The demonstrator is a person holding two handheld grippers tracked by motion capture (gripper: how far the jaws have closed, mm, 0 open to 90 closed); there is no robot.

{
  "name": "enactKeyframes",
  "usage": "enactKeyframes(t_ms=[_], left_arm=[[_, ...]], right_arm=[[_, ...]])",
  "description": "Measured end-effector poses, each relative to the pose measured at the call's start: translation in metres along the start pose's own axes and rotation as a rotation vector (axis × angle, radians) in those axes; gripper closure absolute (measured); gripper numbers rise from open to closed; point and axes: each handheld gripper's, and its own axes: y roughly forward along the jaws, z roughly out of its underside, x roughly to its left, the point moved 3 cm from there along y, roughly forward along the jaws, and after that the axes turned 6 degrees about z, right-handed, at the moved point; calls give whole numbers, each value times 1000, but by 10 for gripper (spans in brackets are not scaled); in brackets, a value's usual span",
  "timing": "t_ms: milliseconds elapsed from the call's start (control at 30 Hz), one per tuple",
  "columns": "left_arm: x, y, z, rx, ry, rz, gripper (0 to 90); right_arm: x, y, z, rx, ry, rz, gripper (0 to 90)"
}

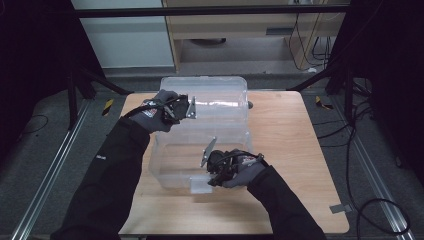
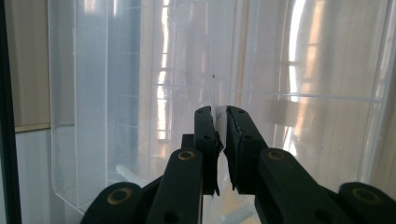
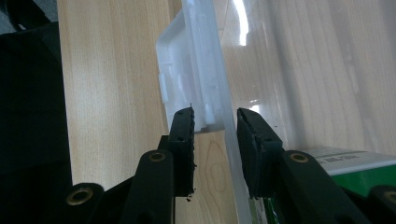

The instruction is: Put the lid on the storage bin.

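While lid [image 1: 220, 100] stands raised at far side of box [image 1: 170, 165], entry reads: clear box mid-desk [image 1: 290, 150], lid swung up, near-upright. Left gripper [image 2: 219, 116]: jaws narrow, pinching lid edge. Right gripper [image 3: 215, 123]: jaws partly open, straddling box near rim by white latch [image 3: 180, 79], not clamped. Green item [image 3: 355, 175] inside box, kind unclear. Progress, judged: opening largely done; lid not yet released or settled; contents untouched.

One clear plastic box [image 1: 200, 160], two grippers [image 1: 186, 107]
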Motion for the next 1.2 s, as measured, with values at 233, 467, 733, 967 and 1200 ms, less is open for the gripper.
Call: enactKeyframes(t_ms=[233,467,733,967,1200], left_arm=[[-7,-6,1,-10,2,-5,830],[-14,-11,1,-16,6,-4,834],[-22,-17,1,-23,5,-5,835],[-30,-22,2,-34,6,-8,834],[-39,-26,4,-47,5,-12,833]], right_arm=[[1,0,1,-1,-3,9,679],[2,0,0,0,7,9,679],[2,-1,0,4,3,9,679],[2,0,0,2,5,8,678],[2,-1,1,2,6,4,678]])
